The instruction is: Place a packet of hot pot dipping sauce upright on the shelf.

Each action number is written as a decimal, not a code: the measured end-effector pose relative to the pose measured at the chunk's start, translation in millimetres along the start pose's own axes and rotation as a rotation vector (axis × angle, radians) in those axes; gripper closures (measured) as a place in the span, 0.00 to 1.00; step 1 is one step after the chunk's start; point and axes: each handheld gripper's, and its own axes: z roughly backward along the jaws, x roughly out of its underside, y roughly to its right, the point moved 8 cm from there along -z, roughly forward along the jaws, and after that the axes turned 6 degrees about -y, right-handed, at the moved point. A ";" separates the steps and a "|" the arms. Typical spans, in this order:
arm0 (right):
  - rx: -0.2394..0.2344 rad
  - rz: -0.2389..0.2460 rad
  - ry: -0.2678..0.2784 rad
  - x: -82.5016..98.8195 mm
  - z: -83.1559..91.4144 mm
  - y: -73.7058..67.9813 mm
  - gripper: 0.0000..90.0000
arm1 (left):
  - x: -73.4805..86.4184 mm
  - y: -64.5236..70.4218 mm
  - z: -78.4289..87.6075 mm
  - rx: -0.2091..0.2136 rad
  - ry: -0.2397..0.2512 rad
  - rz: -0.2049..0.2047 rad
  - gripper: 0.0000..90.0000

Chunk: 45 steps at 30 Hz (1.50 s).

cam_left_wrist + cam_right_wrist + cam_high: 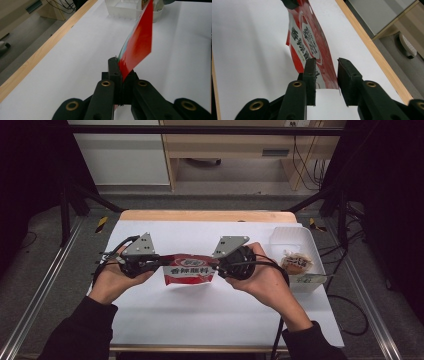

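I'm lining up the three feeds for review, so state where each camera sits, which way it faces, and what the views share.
High view: above the person's side, looking forward and down on the white table; both forearms, left gripper and right gripper show.
Left gripper view: rides the left gripper, looking along shut jaws toward the white plastic tray.
Right gripper view: rides the right gripper, jaws apart around the packet's edge, facing the table's wooden edge.
Shared: all three show the red and white printed snack packet.

A packet (190,269) is held above the middle of the table (210,315), between the left gripper (159,261) and the right gripper (216,265). A tray (292,235) is set at the right, with a wrapped item (296,262) in it.
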 end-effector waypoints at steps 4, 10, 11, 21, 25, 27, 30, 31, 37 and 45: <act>-0.006 -0.008 -0.016 2.4 -3.5 1.5 0.70 | 0.9 2.6 0.0 -0.008 -0.012 -0.021 1.00; -0.024 -0.009 -0.040 5.8 -9.4 0.6 0.63 | 2.6 3.7 1.3 -0.004 -0.002 -0.033 1.00; -0.024 -0.009 -0.040 5.8 -9.4 0.6 0.63 | 2.6 4.0 1.4 -0.005 0.004 -0.032 1.00; -0.076 -0.010 -0.085 12.9 -24.7 -3.8 0.71 | 3.5 5.4 2.4 0.005 0.017 -0.037 1.00; -0.090 -0.013 -0.091 13.3 -27.5 -4.9 0.75 | 4.1 7.0 3.3 0.017 0.021 -0.041 1.00; -0.098 0.000 -0.099 13.4 -29.1 -6.2 0.75 | 3.2 8.6 3.1 0.022 0.034 -0.041 1.00; -0.102 -0.003 -0.100 12.3 -32.0 -7.9 0.79 | 0.5 11.0 3.1 0.034 0.049 -0.037 1.00; -0.108 0.000 -0.105 12.6 -32.7 -8.9 0.80 | 0.2 11.3 3.6 0.034 0.043 -0.044 1.00; -0.110 0.008 -0.111 13.7 -34.5 -9.9 0.93 | -0.9 13.2 2.4 0.035 0.045 -0.034 1.00; -0.104 0.004 -0.108 13.8 -32.7 -10.1 0.99 | 0.7 14.4 -0.1 0.042 0.052 -0.007 1.00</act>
